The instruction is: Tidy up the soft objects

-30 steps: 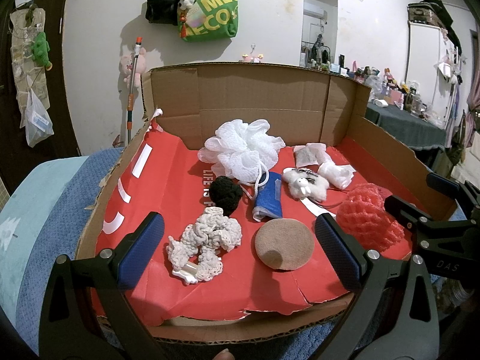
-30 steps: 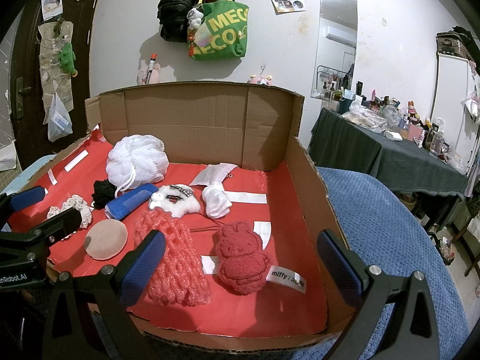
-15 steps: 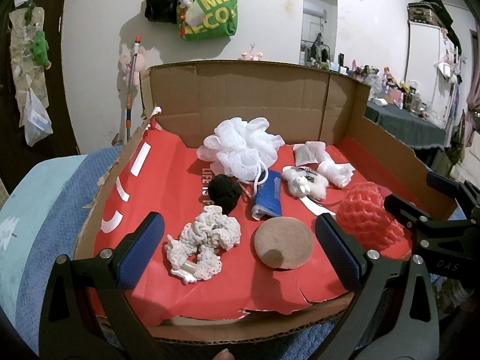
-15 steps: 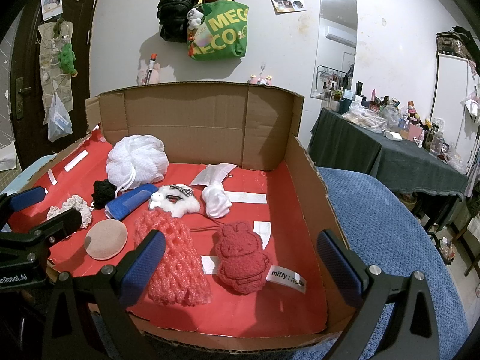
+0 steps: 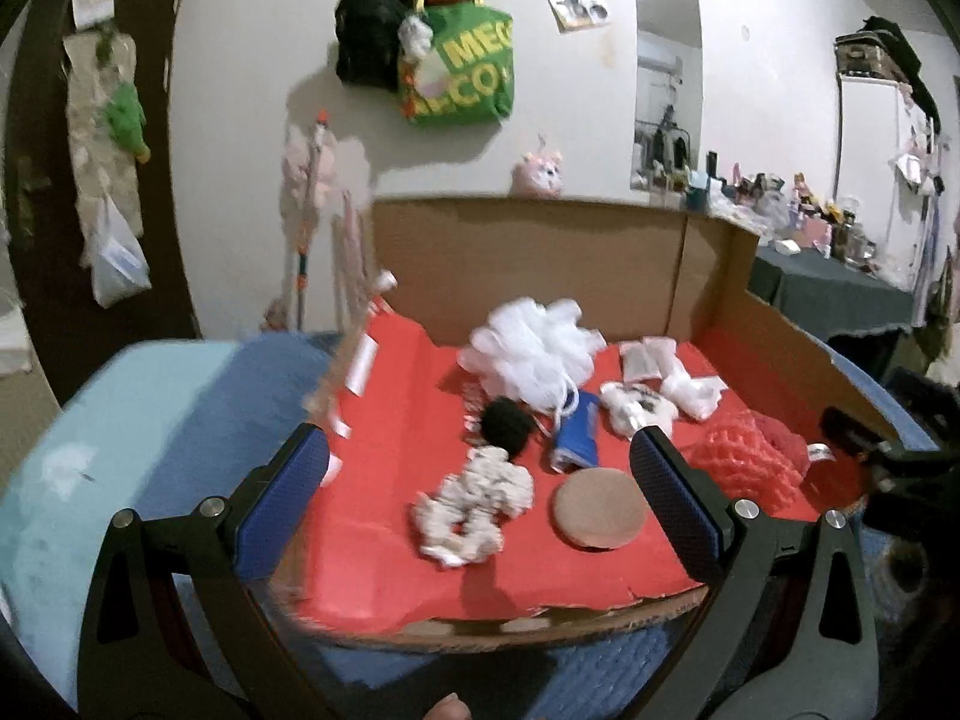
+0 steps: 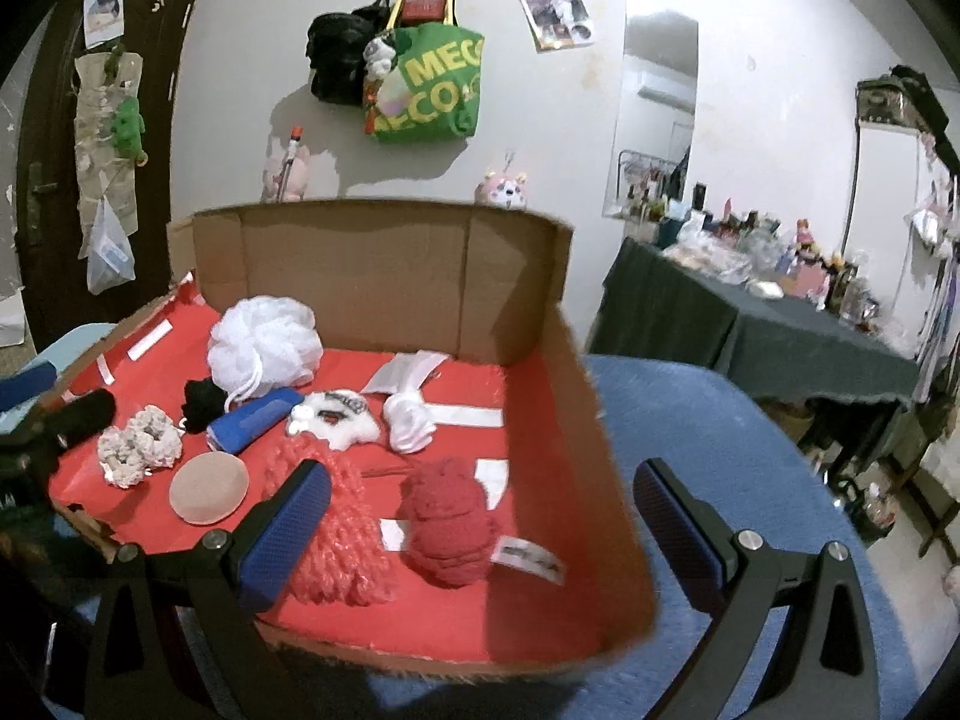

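A red-lined cardboard box (image 5: 540, 252) (image 6: 576, 396) holds several soft things: a white bath pouf (image 5: 531, 354) (image 6: 264, 342), a black pom (image 5: 507, 423), a cream crochet scrunchie (image 5: 474, 504) (image 6: 138, 444), a blue cloth roll (image 5: 577, 438) (image 6: 255, 420), a tan round sponge (image 5: 600, 507) (image 6: 208, 489), a white plush (image 5: 636, 408) (image 6: 336, 417), a red net sponge (image 5: 744, 459) (image 6: 342, 534) and a red plush bunny (image 6: 447, 519). My left gripper (image 5: 480, 510) is open and empty above the box's front left. My right gripper (image 6: 480, 534) is open and empty at the front right.
The box lies on a blue blanket (image 6: 690, 420) over a light blue cover (image 5: 120, 420). A cluttered dark table (image 6: 780, 324) stands at the right. Bags (image 5: 456, 66) hang on the wall behind.
Both grippers have risen and drawn back from the box, with motion blur. The left view has swung left. Nothing in the box has moved.
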Demonstrator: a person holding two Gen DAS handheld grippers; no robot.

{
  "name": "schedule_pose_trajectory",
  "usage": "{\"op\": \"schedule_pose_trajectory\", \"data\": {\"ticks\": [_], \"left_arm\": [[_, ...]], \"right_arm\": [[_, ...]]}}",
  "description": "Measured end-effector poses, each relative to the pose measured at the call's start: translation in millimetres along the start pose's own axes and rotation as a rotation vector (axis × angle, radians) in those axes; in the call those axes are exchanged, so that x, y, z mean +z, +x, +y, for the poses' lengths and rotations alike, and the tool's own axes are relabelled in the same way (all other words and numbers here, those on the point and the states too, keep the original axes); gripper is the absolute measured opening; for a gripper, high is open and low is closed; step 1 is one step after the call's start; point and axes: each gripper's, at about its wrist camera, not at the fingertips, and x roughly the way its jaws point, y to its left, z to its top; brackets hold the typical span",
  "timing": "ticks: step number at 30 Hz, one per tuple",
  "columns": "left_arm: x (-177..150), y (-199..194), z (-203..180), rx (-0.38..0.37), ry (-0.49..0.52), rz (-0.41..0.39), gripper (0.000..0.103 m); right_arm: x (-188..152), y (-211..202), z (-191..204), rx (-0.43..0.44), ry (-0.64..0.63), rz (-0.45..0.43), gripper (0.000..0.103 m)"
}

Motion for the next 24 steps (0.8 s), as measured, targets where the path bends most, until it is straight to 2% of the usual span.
{"op": "schedule_pose_trajectory", "data": {"ticks": [5, 8, 11, 15, 17, 24], "left_arm": [[5, -46, 2, 0.036, 0.028, -0.052, 0.102], [1, -82, -1, -0.002, 0.025, -0.054, 0.102], [-9, -108, -9, -0.018, 0.019, -0.024, 0.102], [-37, -133, -18, -0.074, -0.024, 0.068, 0.102], [-52, -137, -22, -0.071, -0.032, 0.108, 0.102], [-96, -115, -34, -0.051, -0.026, 0.254, 0.102]], "right_arm": [[8, -47, -9, 0.023, 0.005, -0.037, 0.103], [3, -82, -9, 0.040, -0.007, -0.065, 0.103], [-9, -110, -5, 0.063, -0.028, -0.039, 0.103], [-37, -132, -3, 0.099, -0.009, 0.018, 0.103], [-52, -134, -2, 0.104, -0.006, 0.060, 0.103], [-101, -102, 1, 0.103, 0.016, 0.233, 0.103]]}}
